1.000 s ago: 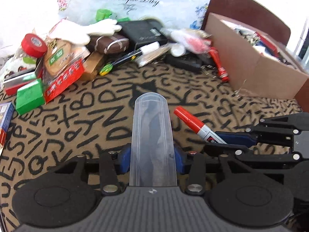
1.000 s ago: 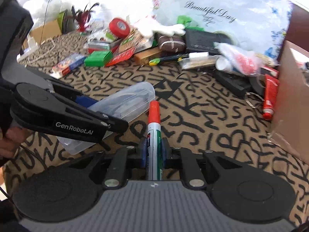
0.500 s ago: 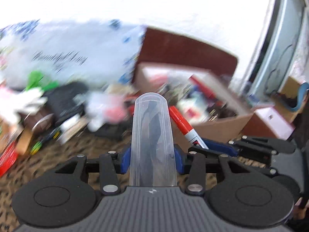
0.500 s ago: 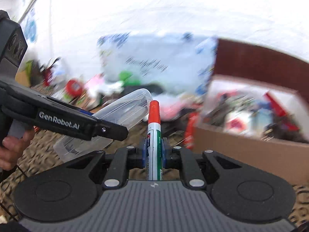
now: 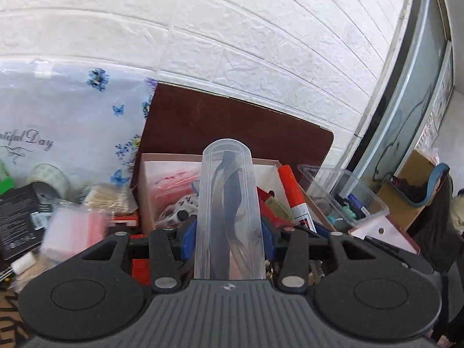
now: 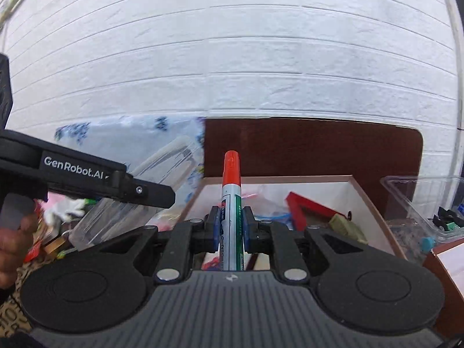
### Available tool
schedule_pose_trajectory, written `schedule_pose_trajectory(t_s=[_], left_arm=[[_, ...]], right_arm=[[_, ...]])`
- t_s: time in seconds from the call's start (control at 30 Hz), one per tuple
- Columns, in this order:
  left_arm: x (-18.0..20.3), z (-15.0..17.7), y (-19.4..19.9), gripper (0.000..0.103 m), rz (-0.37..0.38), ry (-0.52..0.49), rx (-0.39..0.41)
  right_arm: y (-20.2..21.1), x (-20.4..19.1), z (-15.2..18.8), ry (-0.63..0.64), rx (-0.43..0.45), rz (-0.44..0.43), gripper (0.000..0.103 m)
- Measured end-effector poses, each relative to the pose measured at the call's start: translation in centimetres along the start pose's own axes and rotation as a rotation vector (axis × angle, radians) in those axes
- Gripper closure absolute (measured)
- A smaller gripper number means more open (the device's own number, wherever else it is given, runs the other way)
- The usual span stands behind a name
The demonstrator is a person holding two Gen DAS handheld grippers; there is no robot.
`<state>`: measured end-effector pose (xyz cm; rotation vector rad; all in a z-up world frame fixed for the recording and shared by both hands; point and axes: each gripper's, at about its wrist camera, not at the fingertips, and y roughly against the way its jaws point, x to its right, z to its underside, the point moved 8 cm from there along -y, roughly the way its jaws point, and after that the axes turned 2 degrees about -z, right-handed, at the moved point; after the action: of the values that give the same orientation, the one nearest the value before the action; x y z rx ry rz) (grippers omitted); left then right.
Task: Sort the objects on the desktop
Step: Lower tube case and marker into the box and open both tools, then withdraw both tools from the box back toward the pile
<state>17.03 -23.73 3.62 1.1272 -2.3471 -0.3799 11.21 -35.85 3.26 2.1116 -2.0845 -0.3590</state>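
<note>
My left gripper (image 5: 227,239) is shut on a clear plastic case (image 5: 227,203) with dark items inside, held in the air in front of the cardboard box (image 5: 145,191). My right gripper (image 6: 230,229) is shut on a marker with a red cap (image 6: 231,191), held over the near side of the same box (image 6: 365,200). The marker also shows in the left wrist view (image 5: 293,194), just right of the case. The left gripper and the case (image 6: 139,203) show at the left of the right wrist view. The box holds several mixed items.
A clear plastic bin (image 5: 345,194) with small items stands right of the box, also in the right wrist view (image 6: 429,203). A brown board (image 5: 232,127) stands behind the box. A flowered bag (image 5: 72,127) and a pile of clutter (image 5: 72,211) lie left.
Both grippers have risen from the patterned tabletop and swung right to the cardboard box, carrying the clear case and the marker. Both grips are unchanged.
</note>
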Motion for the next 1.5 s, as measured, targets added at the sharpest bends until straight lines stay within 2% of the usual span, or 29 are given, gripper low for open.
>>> schedule_pose_trajectory(t_s=[0.3, 0.57, 0.6, 0.63, 0.67, 0.7, 0.77, 0.83, 0.9, 1.1, 1.3, 1.5], left_arm=[[-1.0, -0.7, -6.5, 0.057, -0.013, 0.064, -0.047], [-1.7, -0.3, -10.2, 0.055, -0.02, 0.05, -0.071], [-1.7, -0.3, -10.1, 0.052, -0.021, 0.042, -0.061], [-1.7, -0.3, -9.8, 0.038, -0.015, 0.034, -0.042], [-1.7, -0.4, -9.4, 0.022, -0.008, 0.024, -0.02], [-1.7, -0.5, -8.9, 0.017, -0.001, 0.014, 0.007], [-1.6, -0.6, -7.9, 0.012, 0.014, -0.009, 0.054], [-1.7, -0.6, -7.2, 0.008, 0.016, -0.016, 0.067], [-1.6, -0.5, -6.9, 0.007, 0.01, -0.017, 0.062], [-1.0, 1.1, -5.8, 0.007, 0.007, -0.036, 0.037], [-0.1, 2.2, -3.8, 0.007, -0.007, -0.069, 0.024], [0.1, 2.8, -1.3, 0.007, -0.016, -0.042, 0.008]], right_arm=[[-5.5, 4.1, 0.9, -0.101, -0.035, 0.057, 0.09], [-9.6, 4.2, 2.2, -0.063, -0.104, 0.038, 0.089], [-10.0, 4.0, 2.5, -0.032, -0.116, 0.039, 0.087], [-10.1, 3.7, 2.7, -0.001, -0.123, 0.043, 0.084], [-10.0, 3.5, 2.9, 0.03, -0.121, 0.051, 0.065], [-9.8, 3.3, 3.0, 0.057, -0.107, 0.062, 0.048], [-9.1, 2.8, 3.2, 0.096, -0.098, 0.076, 0.044], [-8.5, 2.5, 3.5, 0.108, -0.096, 0.081, 0.038], [-8.0, 2.5, 3.8, 0.101, -0.092, 0.088, 0.018], [-6.6, 2.3, 4.5, 0.085, -0.1, 0.109, 0.01], [-5.1, 1.5, 3.9, 0.087, -0.097, 0.111, 0.01], [-2.7, -0.7, 3.0, 0.115, -0.073, 0.08, 0.009]])
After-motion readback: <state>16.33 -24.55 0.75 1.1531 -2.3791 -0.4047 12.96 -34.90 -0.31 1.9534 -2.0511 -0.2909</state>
